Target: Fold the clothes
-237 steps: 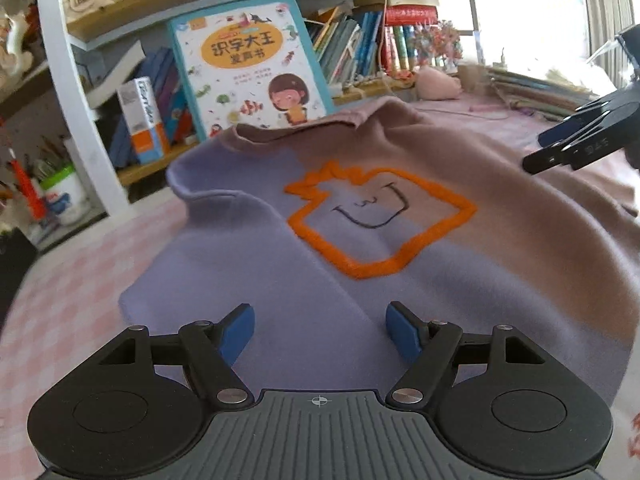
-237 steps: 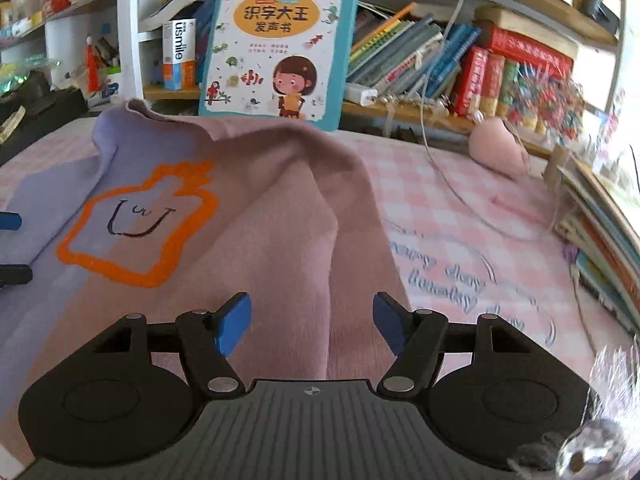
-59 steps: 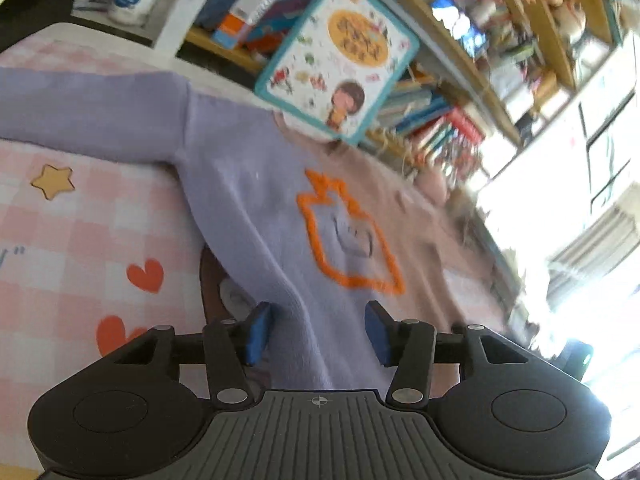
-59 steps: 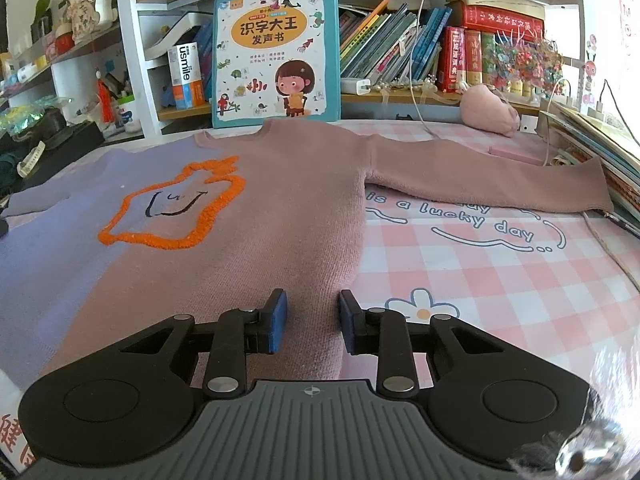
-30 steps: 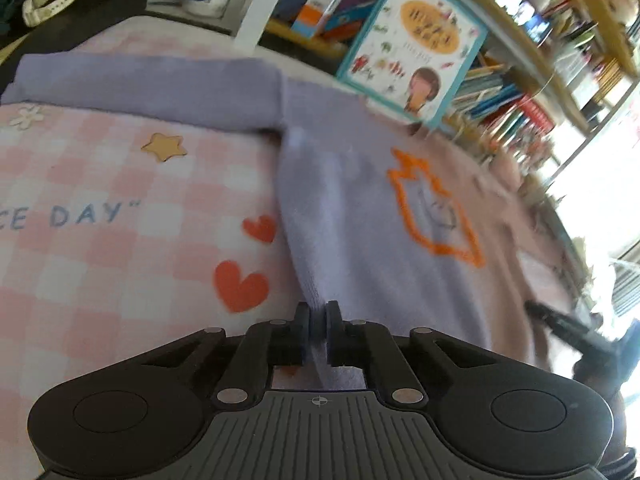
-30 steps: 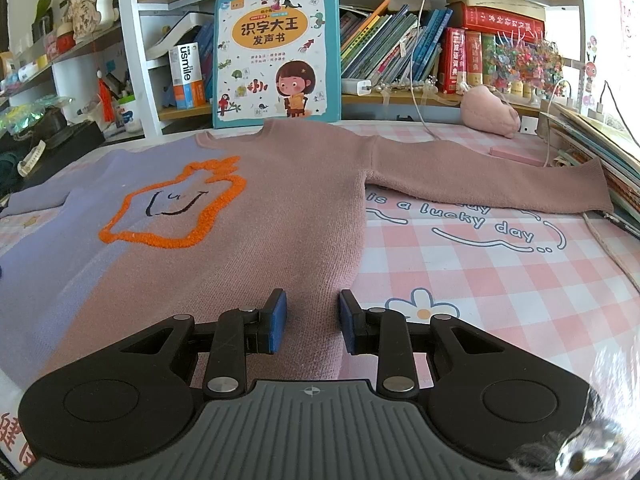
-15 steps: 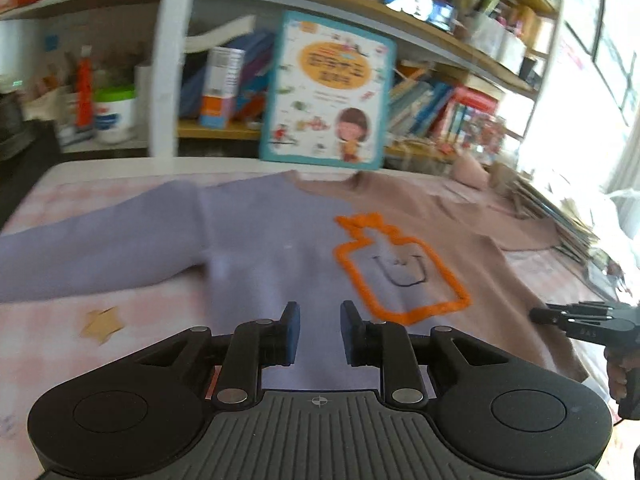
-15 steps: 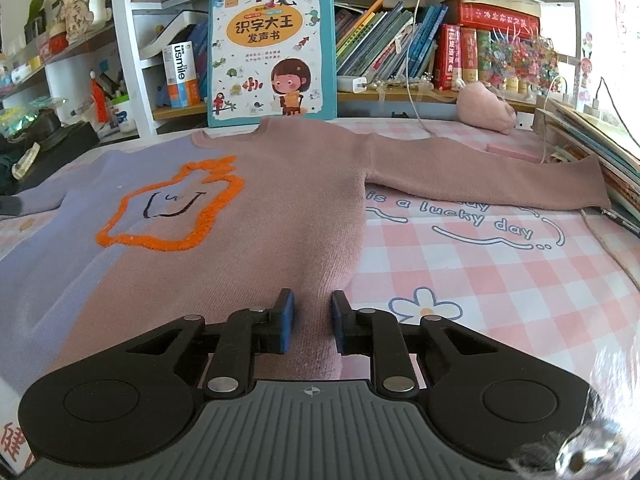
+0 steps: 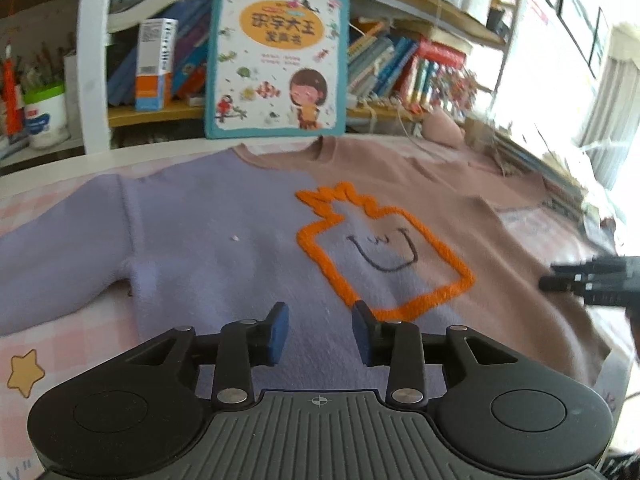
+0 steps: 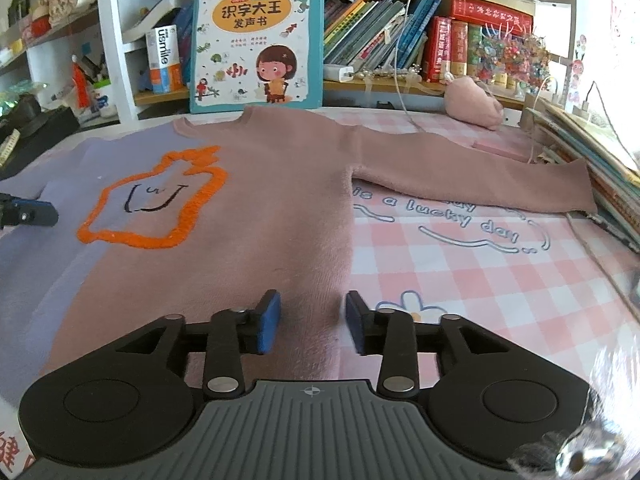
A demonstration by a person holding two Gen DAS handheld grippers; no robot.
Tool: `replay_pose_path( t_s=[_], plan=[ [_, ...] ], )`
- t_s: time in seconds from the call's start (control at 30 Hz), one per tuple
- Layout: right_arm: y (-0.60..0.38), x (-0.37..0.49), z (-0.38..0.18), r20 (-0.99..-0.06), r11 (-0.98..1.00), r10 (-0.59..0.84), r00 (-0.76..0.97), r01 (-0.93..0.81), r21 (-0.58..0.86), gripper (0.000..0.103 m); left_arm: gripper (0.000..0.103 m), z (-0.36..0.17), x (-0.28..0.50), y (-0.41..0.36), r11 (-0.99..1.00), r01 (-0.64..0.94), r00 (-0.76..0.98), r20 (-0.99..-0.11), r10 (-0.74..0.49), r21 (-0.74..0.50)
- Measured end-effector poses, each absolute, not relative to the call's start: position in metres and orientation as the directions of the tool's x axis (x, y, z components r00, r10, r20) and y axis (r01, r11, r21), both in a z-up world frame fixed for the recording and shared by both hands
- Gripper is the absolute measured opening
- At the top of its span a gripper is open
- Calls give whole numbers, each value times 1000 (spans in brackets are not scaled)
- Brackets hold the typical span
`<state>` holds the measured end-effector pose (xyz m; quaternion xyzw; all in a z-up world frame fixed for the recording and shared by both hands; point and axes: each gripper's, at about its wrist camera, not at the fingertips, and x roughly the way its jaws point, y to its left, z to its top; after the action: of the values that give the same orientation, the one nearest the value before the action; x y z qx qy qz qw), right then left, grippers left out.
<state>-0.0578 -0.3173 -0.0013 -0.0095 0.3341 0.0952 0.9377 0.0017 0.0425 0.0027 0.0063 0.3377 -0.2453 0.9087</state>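
Observation:
A sweater (image 9: pixel 248 240), half lilac and half dusty pink with an orange outlined smiling figure, lies flat and face up on the pink checked tablecloth (image 10: pixel 500 280), both sleeves spread sideways. It also shows in the right wrist view (image 10: pixel 260 208). My left gripper (image 9: pixel 320 332) is open and empty above the lilac hem. My right gripper (image 10: pixel 310 324) is open and empty above the pink hem near the side seam. The right gripper's fingers (image 9: pixel 588 280) show at the right edge of the left view. The left gripper's fingertips (image 10: pixel 28 214) show at the left edge of the right view.
A picture book (image 10: pixel 256 40) leans on the bookshelf (image 10: pixel 440 40) behind the collar. A pink plush (image 10: pixel 474 106) lies at the back right. Stacked books (image 10: pixel 592 148) edge the right side by the pink sleeve's cuff. Jars and boxes (image 9: pixel 44 116) stand at the back left.
My left gripper, shut on the lilac hem a second ago, has let go and opened wider. My right gripper has also opened wider. The sweater now lies flat.

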Motion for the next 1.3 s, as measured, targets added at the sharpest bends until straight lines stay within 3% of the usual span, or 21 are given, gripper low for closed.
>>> replay_pose_path(
  t_s=[0.13, 0.47, 0.53, 0.77, 1.03, 1.3],
  plan=[
    [-328, -51, 6, -607, 991, 129, 784, -124, 50, 48, 38, -3, 1, 43, 875, 468, 649, -624, -435, -123],
    [-408, 5, 15, -609, 976, 18, 793, 119, 183, 48, 68, -14, -17, 32, 843, 537, 683, -596, -423, 17],
    [-420, 15, 14, -613, 970, -27, 789, 169, 175, 48, 69, -13, -18, 30, 846, 532, 694, -592, -411, 37],
    [-463, 41, 11, -627, 944, -176, 759, 311, 111, 48, 89, -14, -15, 31, 864, 501, 705, -604, -372, 52],
    [-508, 69, 15, -648, 910, -272, 711, 409, 66, 48, 94, -17, -15, 30, 869, 490, 712, -606, -355, 67],
    [-540, 93, 7, -691, 863, -221, 688, 468, 191, 48, 99, -17, -17, 27, 874, 474, 729, -603, -323, 105]
  ],
)
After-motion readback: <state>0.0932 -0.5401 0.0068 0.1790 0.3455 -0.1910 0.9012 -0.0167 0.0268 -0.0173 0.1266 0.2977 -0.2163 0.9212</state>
